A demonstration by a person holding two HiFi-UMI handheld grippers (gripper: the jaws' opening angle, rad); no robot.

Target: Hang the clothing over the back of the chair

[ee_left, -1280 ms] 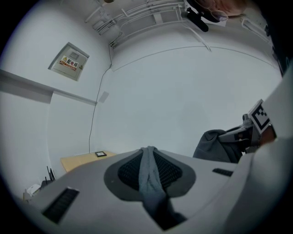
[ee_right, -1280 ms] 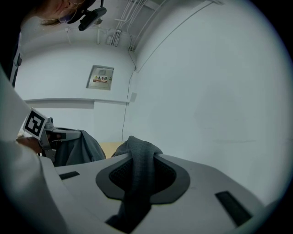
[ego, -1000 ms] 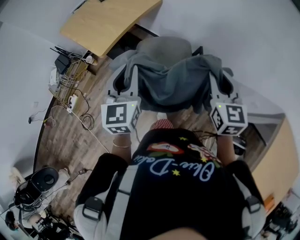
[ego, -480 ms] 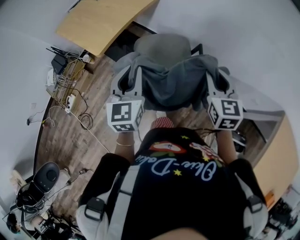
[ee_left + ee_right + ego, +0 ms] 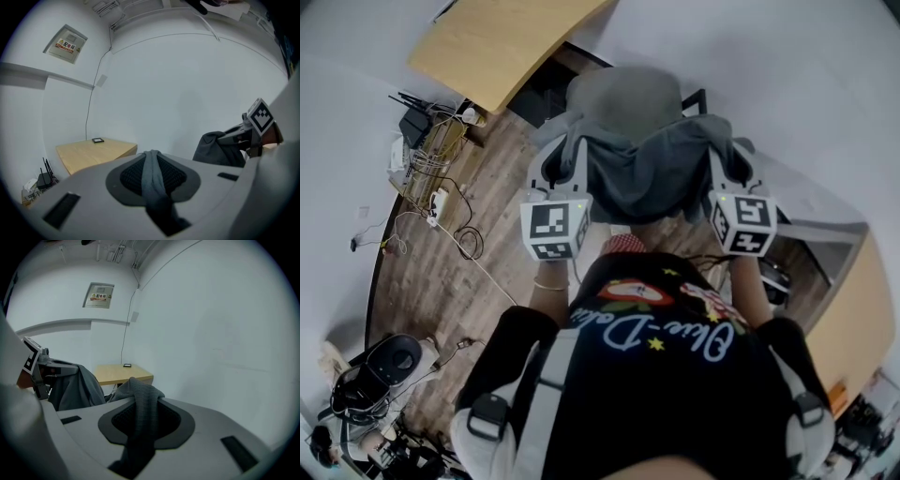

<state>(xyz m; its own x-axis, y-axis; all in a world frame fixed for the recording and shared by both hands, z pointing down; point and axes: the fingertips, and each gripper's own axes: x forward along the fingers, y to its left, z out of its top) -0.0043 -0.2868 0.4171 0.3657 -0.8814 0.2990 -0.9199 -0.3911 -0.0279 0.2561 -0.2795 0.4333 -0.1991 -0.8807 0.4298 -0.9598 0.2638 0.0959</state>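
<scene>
Grey clothing (image 5: 647, 169) hides the near part of the chair (image 5: 623, 94); the desk (image 5: 506, 47) at far left is cut off by the picture's edge; print on the wall sign (image 5: 65, 43) is too small to read; a small dark thing (image 5: 97, 140) on the desk cannot be identified.

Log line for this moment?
left tool: shut on garment | right tool: shut on garment | garment: stretched between tools, at chair

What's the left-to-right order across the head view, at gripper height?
From the left: tangle of black and white cables → left gripper → grey fabric garment pinched at both ends → right gripper.
</scene>
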